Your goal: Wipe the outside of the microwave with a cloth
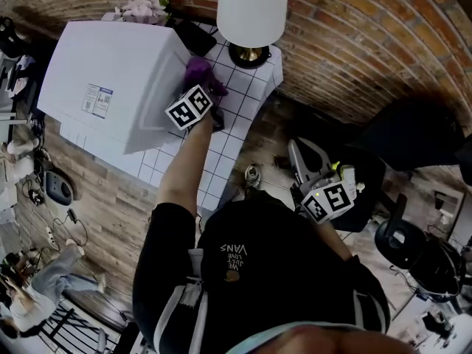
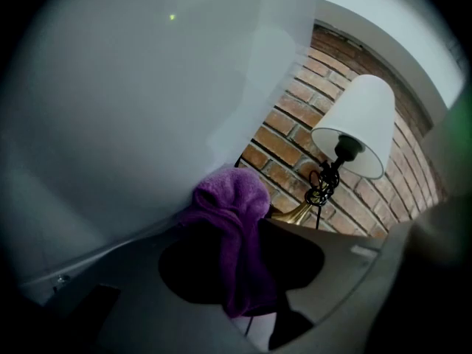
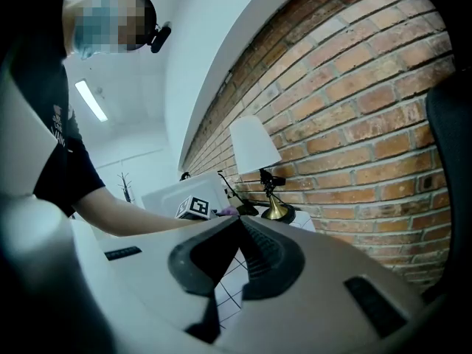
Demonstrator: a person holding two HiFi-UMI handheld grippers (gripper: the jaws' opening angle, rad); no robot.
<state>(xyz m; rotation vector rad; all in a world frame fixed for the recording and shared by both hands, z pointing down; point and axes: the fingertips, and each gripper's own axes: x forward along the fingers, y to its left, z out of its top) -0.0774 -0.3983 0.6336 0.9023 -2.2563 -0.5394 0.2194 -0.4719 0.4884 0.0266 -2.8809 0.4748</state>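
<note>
The white microwave (image 1: 110, 87) stands on a white tiled table (image 1: 236, 116). My left gripper (image 1: 200, 103) is shut on a purple cloth (image 1: 199, 72), which presses against the microwave's right side wall. In the left gripper view the purple cloth (image 2: 232, 234) bunches between the jaws and touches the pale microwave (image 2: 133, 102) wall. My right gripper (image 1: 313, 175) hangs away from the table at the person's right side, shut with nothing in it; in the right gripper view its jaws (image 3: 237, 223) meet at the tips, and the microwave (image 3: 184, 194) shows far off.
A lamp with a white shade (image 1: 252, 9) and brass base stands on the table's back corner, close to the cloth. Pink flowers (image 1: 144, 6) sit behind the microwave. A brick wall (image 1: 354, 43) runs behind. Chairs (image 1: 413, 135) and clutter stand on the floor at the right.
</note>
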